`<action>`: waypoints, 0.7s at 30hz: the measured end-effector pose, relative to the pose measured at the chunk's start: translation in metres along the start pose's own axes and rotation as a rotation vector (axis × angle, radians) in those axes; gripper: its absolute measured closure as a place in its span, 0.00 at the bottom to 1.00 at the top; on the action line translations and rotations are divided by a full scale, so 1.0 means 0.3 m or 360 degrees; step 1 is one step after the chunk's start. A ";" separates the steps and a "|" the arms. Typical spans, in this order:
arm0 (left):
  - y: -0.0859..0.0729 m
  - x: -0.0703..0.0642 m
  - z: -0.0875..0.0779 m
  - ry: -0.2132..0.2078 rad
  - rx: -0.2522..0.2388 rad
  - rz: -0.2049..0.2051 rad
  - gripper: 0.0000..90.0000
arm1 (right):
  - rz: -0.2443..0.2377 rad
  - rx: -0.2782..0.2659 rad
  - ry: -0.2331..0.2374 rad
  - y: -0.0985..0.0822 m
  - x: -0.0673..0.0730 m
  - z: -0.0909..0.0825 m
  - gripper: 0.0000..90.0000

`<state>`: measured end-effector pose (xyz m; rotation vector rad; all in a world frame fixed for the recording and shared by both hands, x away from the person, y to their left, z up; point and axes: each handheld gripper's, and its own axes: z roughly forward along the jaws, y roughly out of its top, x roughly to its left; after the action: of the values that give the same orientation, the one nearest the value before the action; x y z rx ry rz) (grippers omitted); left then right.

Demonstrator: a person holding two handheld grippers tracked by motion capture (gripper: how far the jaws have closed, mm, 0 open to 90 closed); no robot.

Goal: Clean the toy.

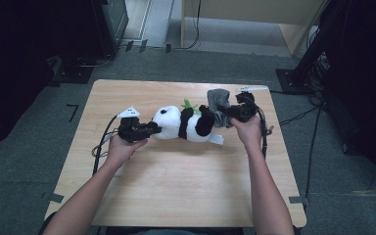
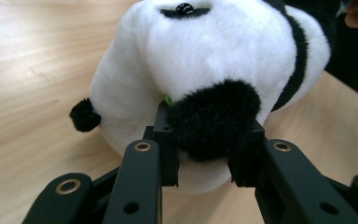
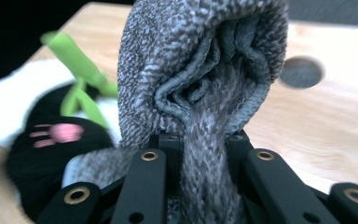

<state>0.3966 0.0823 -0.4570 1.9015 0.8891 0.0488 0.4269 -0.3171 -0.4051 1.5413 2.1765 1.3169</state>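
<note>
Sock-on-panda step: left gripper [image 1: 149, 130] is clamped on the plush panda [image 1: 183, 124]'s black ear [image 2: 214, 119], the right gripper [image 3: 204, 144] pinches the grey sock [image 3: 200, 70] at the panda's foot end. The panda lies mid-table [image 1: 176, 196], toward the far side. Next, probably stretch the sock opening over the black paw [image 3: 56, 135] (cuff looks bunched). Far edge near, plenty of bare wood toward the person.
</note>
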 end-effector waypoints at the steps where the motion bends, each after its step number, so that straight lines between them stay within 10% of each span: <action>1: 0.007 -0.010 -0.009 -0.0004 0.0019 -0.0031 0.78 | -0.0014 -0.0029 -0.0002 0.009 0.007 -0.034 0.85; 8: 0.005 -0.069 -0.026 0.0050 0.0052 -0.0182 0.77 | -0.0090 -0.0081 0.0114 0.023 0.130 -0.154 0.85; 21: -0.008 -0.092 -0.019 0.0085 0.0048 -0.0227 0.75 | -0.0258 0.0111 0.0428 -0.024 0.473 0.094 0.85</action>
<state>0.3729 0.0707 -0.4469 1.8672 1.0649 0.0004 0.3740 -0.1848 -0.3798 1.2383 2.4717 1.4821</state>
